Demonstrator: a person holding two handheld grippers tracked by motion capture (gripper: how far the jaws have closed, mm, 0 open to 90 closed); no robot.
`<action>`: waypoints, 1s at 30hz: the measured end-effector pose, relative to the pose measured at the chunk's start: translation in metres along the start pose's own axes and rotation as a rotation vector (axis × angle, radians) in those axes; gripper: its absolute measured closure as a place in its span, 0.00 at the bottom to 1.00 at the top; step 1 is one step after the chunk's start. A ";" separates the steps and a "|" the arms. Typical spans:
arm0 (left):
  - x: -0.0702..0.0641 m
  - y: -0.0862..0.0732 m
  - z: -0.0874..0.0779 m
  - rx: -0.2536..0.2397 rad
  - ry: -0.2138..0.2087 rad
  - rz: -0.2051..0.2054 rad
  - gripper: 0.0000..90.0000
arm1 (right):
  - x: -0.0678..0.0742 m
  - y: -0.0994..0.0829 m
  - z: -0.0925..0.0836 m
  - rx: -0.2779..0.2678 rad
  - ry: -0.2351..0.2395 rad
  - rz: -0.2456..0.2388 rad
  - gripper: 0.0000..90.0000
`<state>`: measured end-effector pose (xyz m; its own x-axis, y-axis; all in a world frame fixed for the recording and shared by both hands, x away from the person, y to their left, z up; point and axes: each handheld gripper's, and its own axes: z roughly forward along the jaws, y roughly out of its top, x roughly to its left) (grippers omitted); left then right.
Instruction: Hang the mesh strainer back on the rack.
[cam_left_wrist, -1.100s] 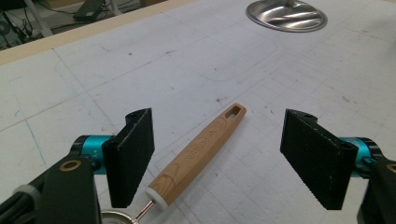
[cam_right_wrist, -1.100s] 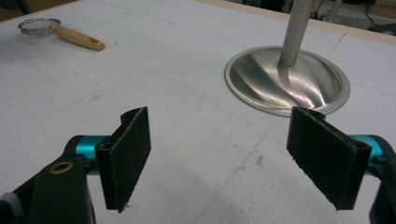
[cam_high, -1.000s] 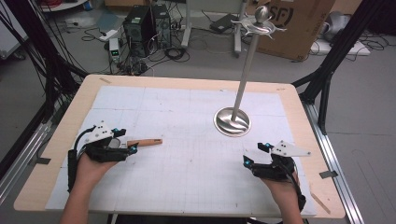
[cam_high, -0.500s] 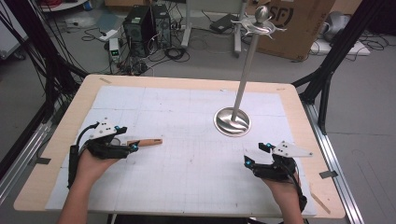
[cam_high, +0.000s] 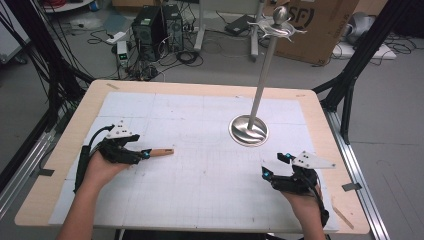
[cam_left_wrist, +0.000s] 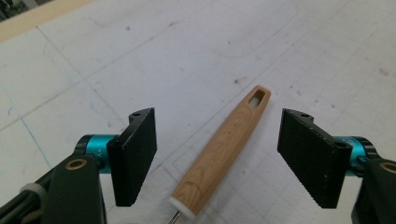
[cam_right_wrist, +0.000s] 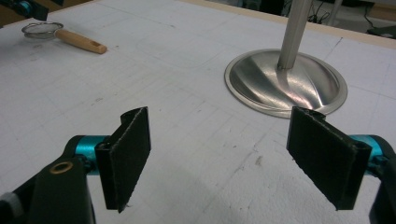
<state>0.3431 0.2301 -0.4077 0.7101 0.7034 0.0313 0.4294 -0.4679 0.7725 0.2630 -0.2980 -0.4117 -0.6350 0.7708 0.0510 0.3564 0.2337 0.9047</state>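
Left gripper (cam_high: 142, 154) low, fingers wide astride the wooden handle (cam_left_wrist: 223, 150); right gripper (cam_high: 274, 166) level, fingers wide, empty.

Wooden table (cam_high: 90, 107), light edge showing around a white gridded mat (cam_high: 200, 145) that covers most of the top. Far right on the mat: round shiny metal stand base (cam_high: 248, 131) with a tall pole rising from it. Left, mid-depth: small strainer with wooden handle (cam_high: 161, 151) lying flat, handle pointing right, hole at its tip. Mesh bowl (cam_right_wrist: 41, 29) sits at the left end.
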 end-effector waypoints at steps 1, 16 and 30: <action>0.001 -0.001 0.002 0.016 0.001 -0.003 0.32 | 0.000 0.000 0.000 0.003 0.000 0.001 0.23; 0.005 -0.022 0.015 0.166 -0.068 0.027 0.52 | 0.001 -0.001 0.001 0.008 0.001 0.001 0.23; -0.007 -0.016 0.016 0.173 -0.075 0.063 0.74 | 0.001 0.000 0.001 0.002 0.004 0.001 0.23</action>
<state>0.3404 0.2242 -0.4304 0.7754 0.6311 0.0232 0.4681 -0.5990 0.6497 0.2629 -0.2964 -0.4120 -0.6375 0.7685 0.0538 0.3582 0.2339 0.9039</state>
